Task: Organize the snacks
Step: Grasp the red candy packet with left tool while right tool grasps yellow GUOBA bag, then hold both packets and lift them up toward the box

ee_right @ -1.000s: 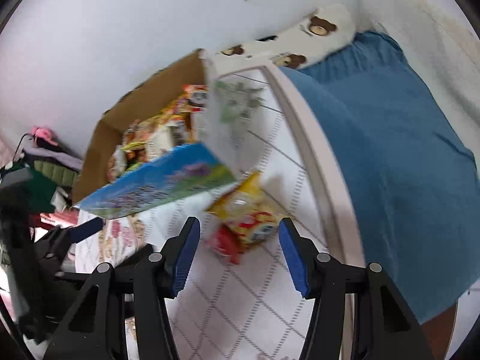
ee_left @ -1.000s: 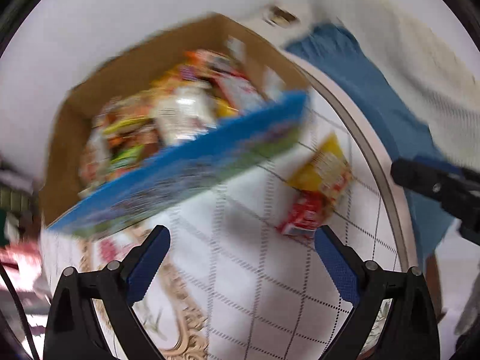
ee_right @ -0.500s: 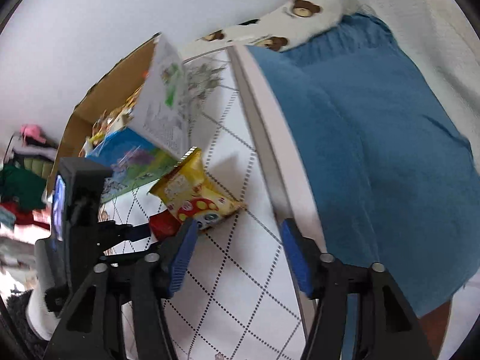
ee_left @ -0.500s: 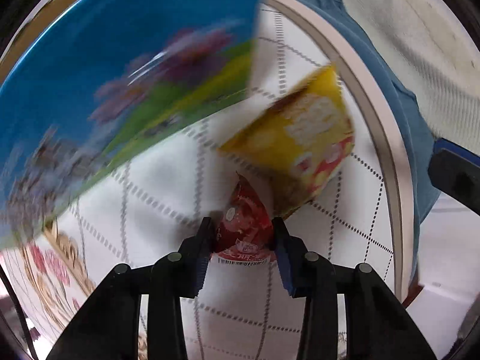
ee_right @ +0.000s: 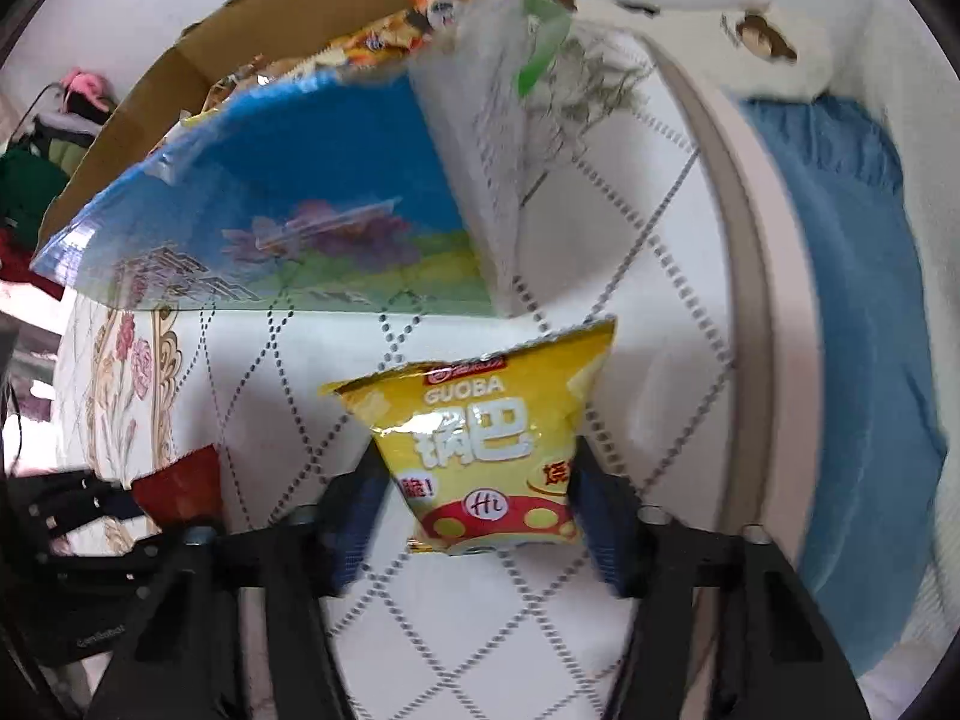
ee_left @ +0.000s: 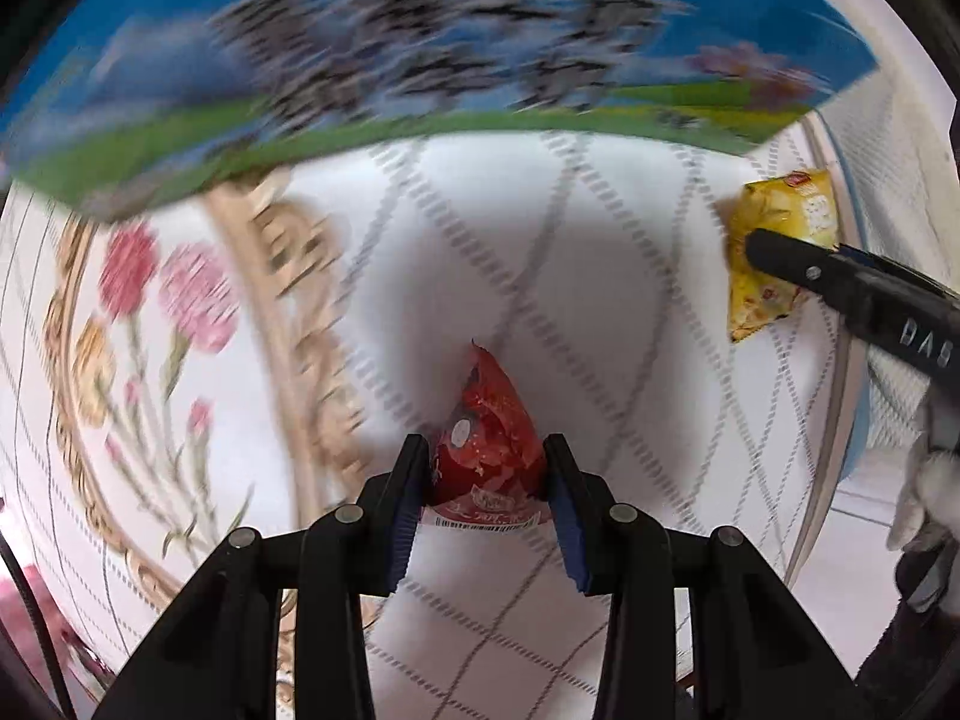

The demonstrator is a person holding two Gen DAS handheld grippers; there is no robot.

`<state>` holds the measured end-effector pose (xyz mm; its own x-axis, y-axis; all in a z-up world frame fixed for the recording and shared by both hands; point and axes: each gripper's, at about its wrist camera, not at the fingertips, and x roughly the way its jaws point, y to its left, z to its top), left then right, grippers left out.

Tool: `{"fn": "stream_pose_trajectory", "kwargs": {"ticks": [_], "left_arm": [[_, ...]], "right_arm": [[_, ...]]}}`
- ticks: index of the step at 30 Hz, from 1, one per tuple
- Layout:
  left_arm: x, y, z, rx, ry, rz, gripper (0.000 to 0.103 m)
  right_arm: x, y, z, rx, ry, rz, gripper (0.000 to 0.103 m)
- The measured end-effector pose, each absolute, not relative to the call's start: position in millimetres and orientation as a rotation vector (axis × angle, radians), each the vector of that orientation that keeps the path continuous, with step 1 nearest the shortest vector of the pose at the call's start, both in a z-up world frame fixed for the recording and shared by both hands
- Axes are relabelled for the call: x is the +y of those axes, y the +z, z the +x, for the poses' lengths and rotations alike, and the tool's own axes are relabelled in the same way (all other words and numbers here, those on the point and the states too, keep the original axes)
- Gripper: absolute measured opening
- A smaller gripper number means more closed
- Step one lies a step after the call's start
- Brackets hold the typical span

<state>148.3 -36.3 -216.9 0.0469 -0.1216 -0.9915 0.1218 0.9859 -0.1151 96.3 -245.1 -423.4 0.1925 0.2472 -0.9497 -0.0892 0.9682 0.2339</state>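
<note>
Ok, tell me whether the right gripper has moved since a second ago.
Yes. The right gripper has come down toward the tablecloth and now straddles the yellow snack bag, jaws closing; the box looms nearer too.

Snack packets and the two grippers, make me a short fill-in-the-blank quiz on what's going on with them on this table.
1. The left gripper is shut on the ____ packet.
2. The right gripper is closing around the ____ packet.
3. The cardboard box behind the blue flap holds more ____.

Missing words: red; yellow; snacks
</note>
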Motion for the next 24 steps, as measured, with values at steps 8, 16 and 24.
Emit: {"fn": "stream_pose_trajectory", "kwargs": {"ticks": [8, 16, 24], "left_arm": [[20.7, -226.5, 97.4, 1.581, -0.147, -0.037, 0.036], [39.9, -254.5, 78.1, 1.621, -0.113, -0.121, 0.041], [19.4, -264.6, 59.7, 1.583, -0.074, -0.098, 0.053]], "right_arm": [[-193.9, -428.8, 44.7, 1.613, 0.465, 0.199, 0.052], [-162.8, -440.1, 22.2, 1.581, 0.383, 0.124, 0.053], [-156.3, -439.8, 13.2, 1.55, 0.322, 0.19, 0.064]]}}
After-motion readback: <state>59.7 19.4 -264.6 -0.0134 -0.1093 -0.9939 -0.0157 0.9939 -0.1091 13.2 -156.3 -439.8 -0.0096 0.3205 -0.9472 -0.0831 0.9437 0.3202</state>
